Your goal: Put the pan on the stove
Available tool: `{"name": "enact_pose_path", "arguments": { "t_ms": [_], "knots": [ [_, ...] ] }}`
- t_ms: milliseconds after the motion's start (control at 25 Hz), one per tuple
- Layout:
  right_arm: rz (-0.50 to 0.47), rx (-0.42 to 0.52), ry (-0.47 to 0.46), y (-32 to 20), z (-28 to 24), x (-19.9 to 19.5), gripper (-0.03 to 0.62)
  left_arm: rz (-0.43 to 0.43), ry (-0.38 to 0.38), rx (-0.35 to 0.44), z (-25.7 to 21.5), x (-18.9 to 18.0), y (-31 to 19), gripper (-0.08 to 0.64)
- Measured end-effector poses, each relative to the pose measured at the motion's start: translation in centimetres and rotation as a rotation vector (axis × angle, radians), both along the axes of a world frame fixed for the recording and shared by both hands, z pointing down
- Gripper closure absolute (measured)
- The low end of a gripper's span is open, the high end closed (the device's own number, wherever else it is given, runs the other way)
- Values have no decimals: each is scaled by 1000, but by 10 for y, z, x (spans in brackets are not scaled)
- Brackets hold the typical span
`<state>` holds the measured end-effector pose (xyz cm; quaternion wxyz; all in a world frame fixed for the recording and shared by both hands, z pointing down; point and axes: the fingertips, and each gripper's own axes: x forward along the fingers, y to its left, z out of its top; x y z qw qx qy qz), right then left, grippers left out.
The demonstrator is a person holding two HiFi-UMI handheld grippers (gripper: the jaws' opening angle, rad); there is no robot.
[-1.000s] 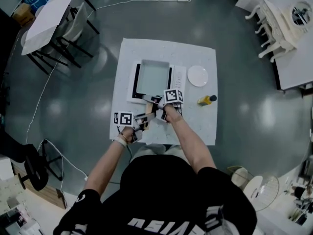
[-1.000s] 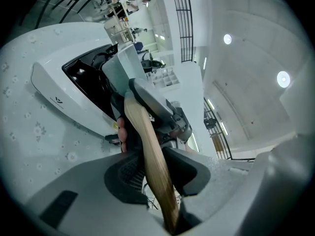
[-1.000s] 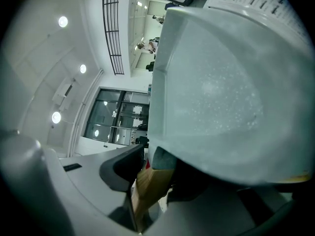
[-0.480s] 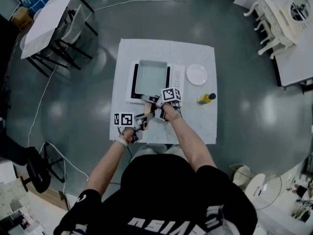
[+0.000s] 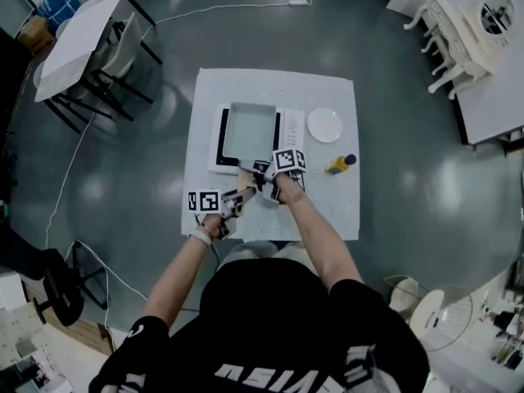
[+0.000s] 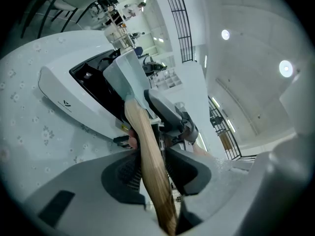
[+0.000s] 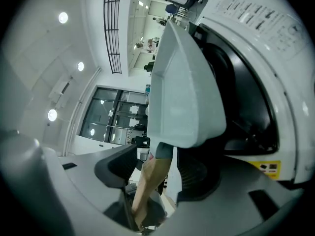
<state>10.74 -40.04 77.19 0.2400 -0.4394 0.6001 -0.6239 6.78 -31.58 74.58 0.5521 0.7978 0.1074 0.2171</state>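
The pan (image 5: 250, 129) sits on the stove (image 5: 292, 129) at the middle of the table (image 5: 327, 207), its handle (image 6: 147, 151) pointing to 6 o'clock. The left gripper (image 6: 150, 168) is opening, but its pads touch the handle (near its end). The right gripper (image 7: 157, 168), at 1 o'clock from the left one, is opening wide around the handle, with a gap on one side.

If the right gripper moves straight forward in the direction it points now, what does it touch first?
The right gripper, its jaws opening around the wooden handle, would most likely meet the pan first: its pale body sits directly ahead.
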Motion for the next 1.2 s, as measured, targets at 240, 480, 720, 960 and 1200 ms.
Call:
{"name": "enact_pose_path", "arguments": {
  "t_ms": [240, 480, 720, 960, 1200],
  "knots": [
    [28, 12, 24, 19, -7, 5, 357, -28, 6, 69, -4, -7, -8, 378],
    [14, -21, 140, 49, -10, 14, 357, -115, -1, 145, -14, -23, -28, 367],
    [22, -47, 341, 82, -26, 41, 357, -282, -7, 280, -40, -35, -54, 367],
    [5, -41, 677, 95, -67, 69, 373, -417, 13, 436, -96, -42, -65, 370],
    [33, 25, 928, 107, -124, 90, 465, -529, 12, 595, -146, -45, -50, 393]
  ]
}}
